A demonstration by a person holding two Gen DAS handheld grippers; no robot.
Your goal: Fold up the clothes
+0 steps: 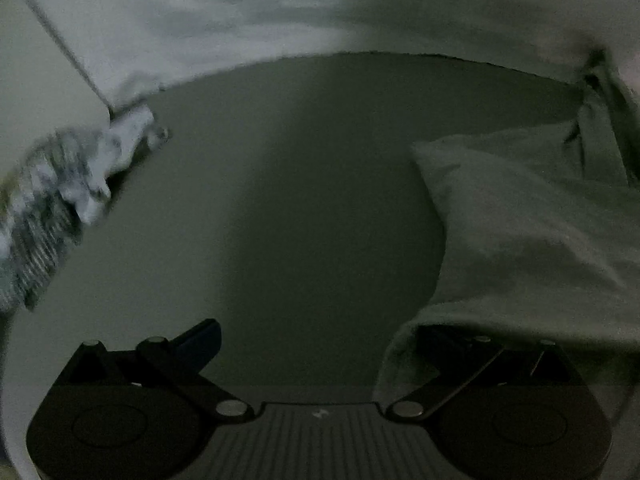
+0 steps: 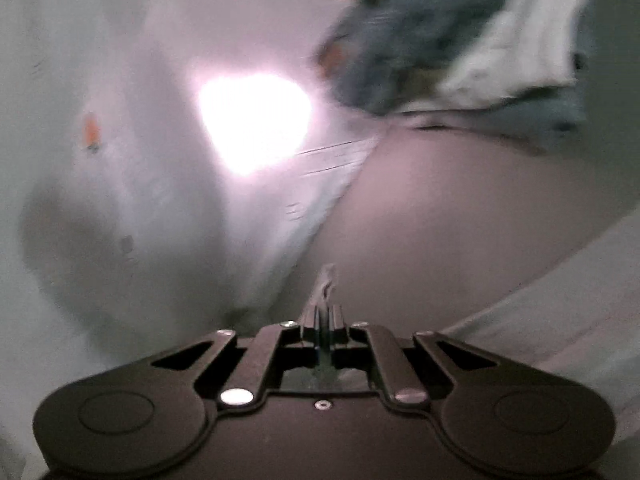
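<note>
A: Left wrist view: what occupies the frame?

B: The black two-finger left gripper [image 1: 316,332] sits at six o'clock with its jaws spread wide. One dark finger [image 1: 198,340] shows at seven o'clock; the other lies hidden under a pale, soft white cloth garment [image 1: 532,232] draped over it from three to five o'clock. Whether that finger presses the fabric cannot be told. Beneath is a plain grey tabletop [image 1: 304,200].

A: And elsewhere?

B: A blurred heap of blue-and-white patterned clothes [image 1: 60,200] lies at nine o'clock. A white sheet with small orange print [image 1: 280,12] runs across twelve o'clock.

A: Right wrist view?

B: The black right gripper [image 2: 324,300] at six o'clock is clenched, jaws together, with a thin sliver of pale fabric [image 2: 327,278] pinched between the tips. The white garment spreads from nine to eleven o'clock, with a bright glare at its centre. The patterned heap sits at one o'clock.
</note>
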